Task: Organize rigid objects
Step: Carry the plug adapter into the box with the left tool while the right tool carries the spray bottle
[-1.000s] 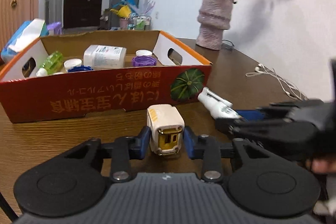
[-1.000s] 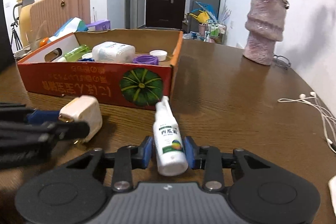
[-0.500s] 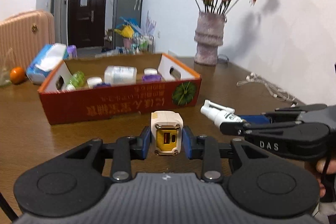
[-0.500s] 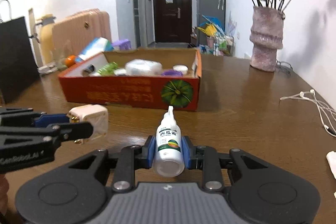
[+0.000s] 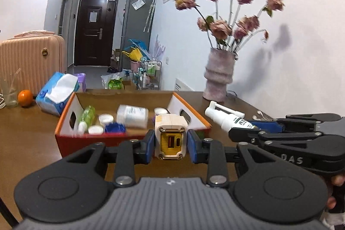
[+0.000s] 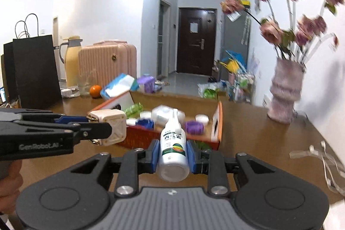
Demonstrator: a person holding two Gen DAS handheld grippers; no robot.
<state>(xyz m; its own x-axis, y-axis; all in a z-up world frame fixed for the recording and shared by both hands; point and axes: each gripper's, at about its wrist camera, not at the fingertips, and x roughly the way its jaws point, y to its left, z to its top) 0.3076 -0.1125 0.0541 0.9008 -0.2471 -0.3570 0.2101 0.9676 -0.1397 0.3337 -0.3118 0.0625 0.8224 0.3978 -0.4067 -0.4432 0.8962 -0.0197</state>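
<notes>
Cream charger (image 5: 171, 136) aloft; spray bottle (image 6: 173, 148) aloft

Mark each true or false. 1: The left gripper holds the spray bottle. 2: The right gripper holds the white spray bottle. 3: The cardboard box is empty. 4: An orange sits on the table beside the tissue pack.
1. False: the left gripper is shut on the charger plug.
2. True: the right gripper clamps the spray bottle.
3. False: the cardboard box already holds bottles and jars.
4. True: the orange sits on the table left of the tissue pack.
</notes>
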